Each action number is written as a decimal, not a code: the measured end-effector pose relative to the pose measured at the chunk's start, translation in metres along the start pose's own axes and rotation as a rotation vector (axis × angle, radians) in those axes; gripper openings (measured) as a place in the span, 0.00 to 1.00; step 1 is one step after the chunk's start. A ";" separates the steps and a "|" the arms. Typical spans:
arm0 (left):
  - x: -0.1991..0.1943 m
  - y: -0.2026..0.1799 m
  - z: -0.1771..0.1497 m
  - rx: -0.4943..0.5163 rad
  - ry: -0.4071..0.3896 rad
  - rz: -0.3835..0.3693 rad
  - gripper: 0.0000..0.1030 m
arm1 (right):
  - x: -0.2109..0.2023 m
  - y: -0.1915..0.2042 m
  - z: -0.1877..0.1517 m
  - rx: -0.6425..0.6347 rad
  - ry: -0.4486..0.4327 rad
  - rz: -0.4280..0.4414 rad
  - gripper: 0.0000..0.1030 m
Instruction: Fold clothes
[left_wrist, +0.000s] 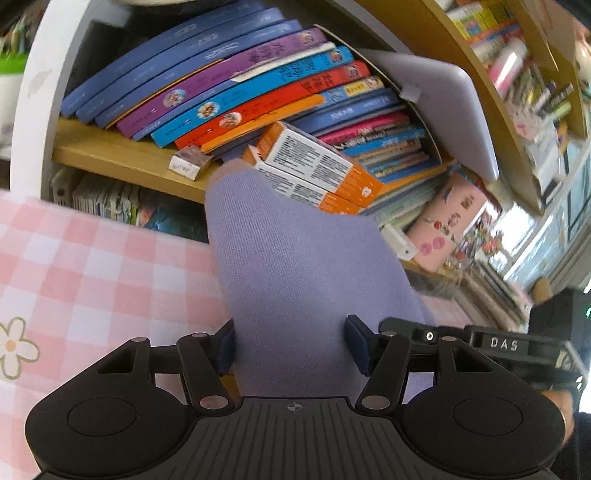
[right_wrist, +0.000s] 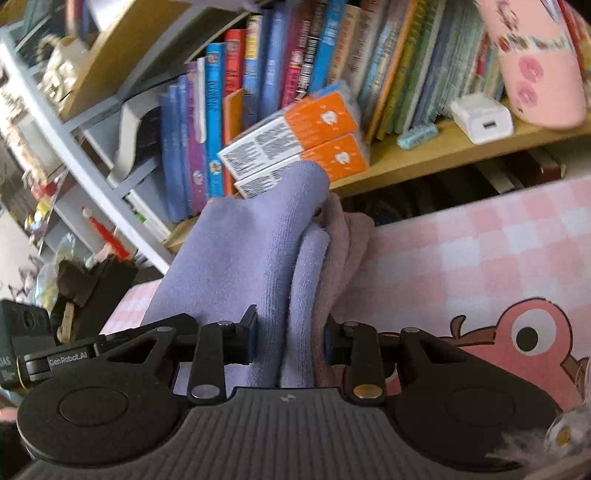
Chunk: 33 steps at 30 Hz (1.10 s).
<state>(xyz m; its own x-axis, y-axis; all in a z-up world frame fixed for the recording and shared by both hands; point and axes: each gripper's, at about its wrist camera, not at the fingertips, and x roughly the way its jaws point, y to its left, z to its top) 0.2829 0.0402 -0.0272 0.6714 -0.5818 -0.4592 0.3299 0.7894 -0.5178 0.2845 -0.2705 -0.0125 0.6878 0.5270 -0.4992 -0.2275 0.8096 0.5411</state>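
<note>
Mid-fold, carrying step: lavender garment lifted off pink checked tabletop, bunched between both grippers.

Left gripper: jaws spread fairly wide, cloth filling gap; firm pinch uncertain.

Right gripper: jaws narrower, pinching several lavender layers, mauve layer alongside.

Long axis runs away from the cameras, far end toward bookshelf, sloping up.

Next, by judgement: lower onto tabletop, lay far edge flat, align layers before release.

Bright daylight with glare at the window, strong fisheye bending, motion blur toward the edges.
</note>
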 end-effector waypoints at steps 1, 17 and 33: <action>-0.001 0.003 0.000 -0.013 -0.014 0.007 0.59 | 0.000 -0.002 -0.001 0.017 -0.007 -0.005 0.34; -0.101 -0.044 -0.054 0.112 -0.212 0.202 0.74 | -0.098 0.060 -0.082 -0.262 -0.243 -0.272 0.64; -0.161 -0.106 -0.135 0.200 -0.272 0.312 0.86 | -0.165 0.098 -0.170 -0.359 -0.322 -0.370 0.85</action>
<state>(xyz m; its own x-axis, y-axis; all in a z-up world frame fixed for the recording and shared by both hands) 0.0506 0.0236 0.0039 0.8999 -0.2591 -0.3509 0.1882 0.9564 -0.2235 0.0313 -0.2340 0.0078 0.9268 0.1343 -0.3507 -0.1132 0.9903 0.0801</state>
